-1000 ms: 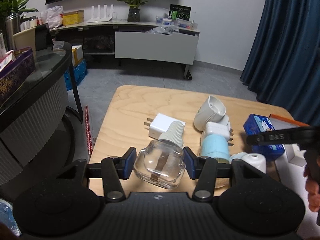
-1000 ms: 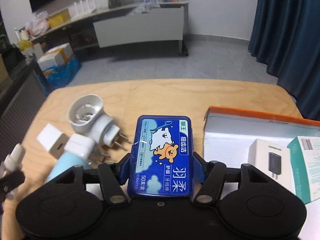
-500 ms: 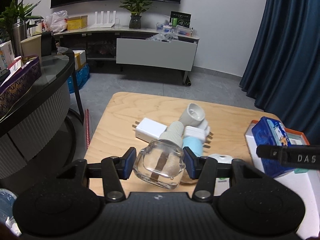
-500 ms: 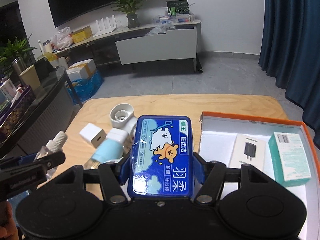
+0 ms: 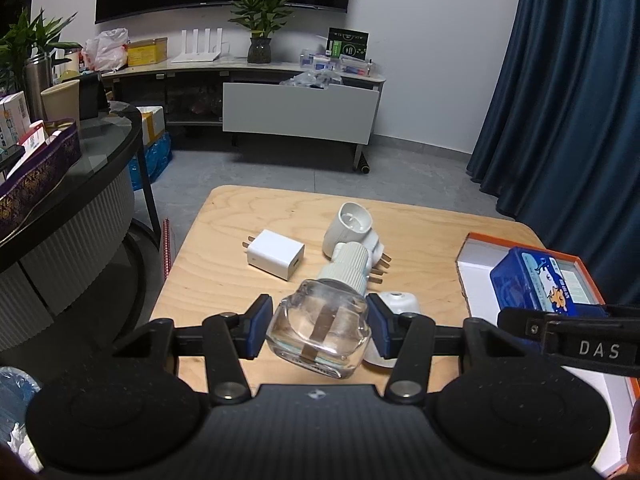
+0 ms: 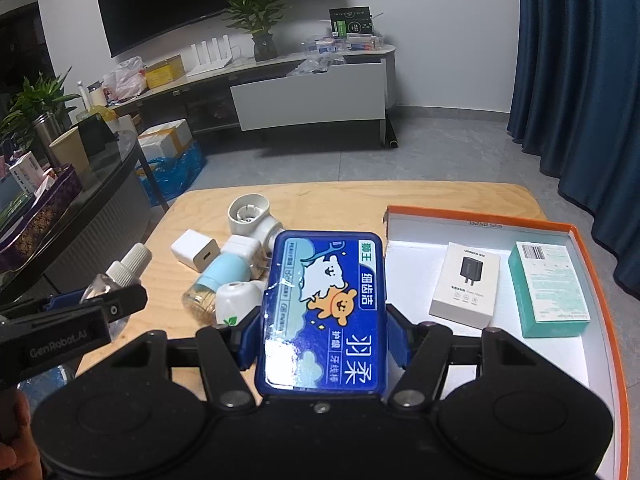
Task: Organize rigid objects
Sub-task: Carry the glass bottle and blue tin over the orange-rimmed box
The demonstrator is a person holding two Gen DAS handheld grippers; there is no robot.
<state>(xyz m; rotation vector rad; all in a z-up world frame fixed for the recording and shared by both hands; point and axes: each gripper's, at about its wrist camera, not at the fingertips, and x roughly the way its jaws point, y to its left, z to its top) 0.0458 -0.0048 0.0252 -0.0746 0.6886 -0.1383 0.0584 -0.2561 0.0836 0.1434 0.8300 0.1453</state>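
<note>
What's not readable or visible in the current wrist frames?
- Left wrist: orange-rimmed box is cut off by the frame edge and the right gripper; its contents are hidden.
- Left wrist: light-blue bottle is hidden behind the clear glass bottle.
- Right wrist: small print on the teal box is too small.
- Right wrist: blue case hides the table beneath.

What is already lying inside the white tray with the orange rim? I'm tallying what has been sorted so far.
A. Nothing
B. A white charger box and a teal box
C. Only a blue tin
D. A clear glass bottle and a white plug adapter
B: the right wrist view shows the white charger box and the teal box lying flat on the floor of the white tray with the orange rim.
</note>
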